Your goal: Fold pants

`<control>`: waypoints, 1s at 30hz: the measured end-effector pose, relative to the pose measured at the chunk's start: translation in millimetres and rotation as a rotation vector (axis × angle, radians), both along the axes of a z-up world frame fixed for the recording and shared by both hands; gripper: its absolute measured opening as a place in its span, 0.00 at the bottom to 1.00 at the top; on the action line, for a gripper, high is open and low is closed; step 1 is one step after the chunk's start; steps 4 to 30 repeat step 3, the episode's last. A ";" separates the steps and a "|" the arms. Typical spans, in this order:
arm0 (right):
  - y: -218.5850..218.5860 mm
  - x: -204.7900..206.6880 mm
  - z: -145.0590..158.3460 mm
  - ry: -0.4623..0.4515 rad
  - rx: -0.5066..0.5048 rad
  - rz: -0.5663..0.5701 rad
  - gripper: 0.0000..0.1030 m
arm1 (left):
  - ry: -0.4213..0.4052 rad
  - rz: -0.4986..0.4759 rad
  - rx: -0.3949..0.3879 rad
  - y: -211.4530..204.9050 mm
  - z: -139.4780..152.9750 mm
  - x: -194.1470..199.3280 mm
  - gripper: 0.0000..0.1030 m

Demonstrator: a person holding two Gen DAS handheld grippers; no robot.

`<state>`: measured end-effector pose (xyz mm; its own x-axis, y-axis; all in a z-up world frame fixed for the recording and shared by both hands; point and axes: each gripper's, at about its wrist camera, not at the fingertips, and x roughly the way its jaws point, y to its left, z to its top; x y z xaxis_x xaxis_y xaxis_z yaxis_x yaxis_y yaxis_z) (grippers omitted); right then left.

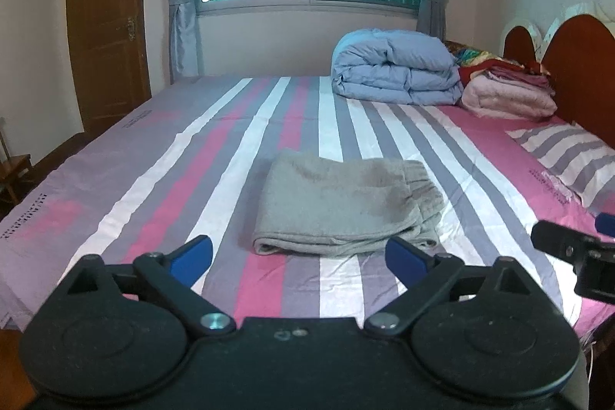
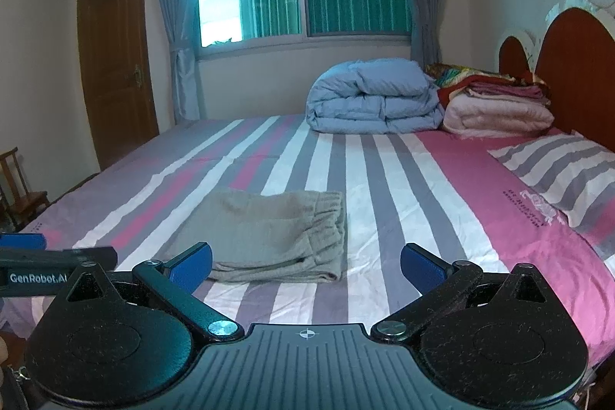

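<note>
Grey pants (image 1: 340, 204) lie folded into a compact rectangle on the striped bed sheet (image 1: 215, 148), waistband to the right. They also show in the right wrist view (image 2: 269, 235). My left gripper (image 1: 300, 256) is open and empty, held just in front of the pants' near edge. My right gripper (image 2: 307, 264) is open and empty, near the pants' near right corner. The right gripper's tip shows at the left wrist view's right edge (image 1: 576, 248). The left gripper's finger shows at the right wrist view's left edge (image 2: 57, 262).
A folded blue duvet (image 1: 398, 68) and a stack of pink blankets (image 1: 507, 91) sit at the far side of the bed. A striped pillow (image 1: 572, 156) lies at the right by the wooden headboard (image 1: 580, 64). A door (image 1: 105, 25) and small chair (image 2: 19, 195) stand left.
</note>
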<state>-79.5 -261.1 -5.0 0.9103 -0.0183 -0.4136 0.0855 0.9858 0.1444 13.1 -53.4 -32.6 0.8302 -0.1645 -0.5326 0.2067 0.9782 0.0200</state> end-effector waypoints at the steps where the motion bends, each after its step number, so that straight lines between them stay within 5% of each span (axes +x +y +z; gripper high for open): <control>1: -1.0 0.4 -1.5 0.001 0.005 -0.003 1.00 | 0.008 -0.002 -0.002 0.0 -0.4 2.8 0.88; 3: -3.0 2.5 -4.6 0.009 0.015 -0.005 1.00 | 0.015 0.005 0.000 -0.7 -0.8 7.3 0.94; 30: -3.0 2.5 -4.6 0.009 0.015 -0.005 1.00 | 0.015 0.005 0.000 -0.7 -0.8 7.3 0.94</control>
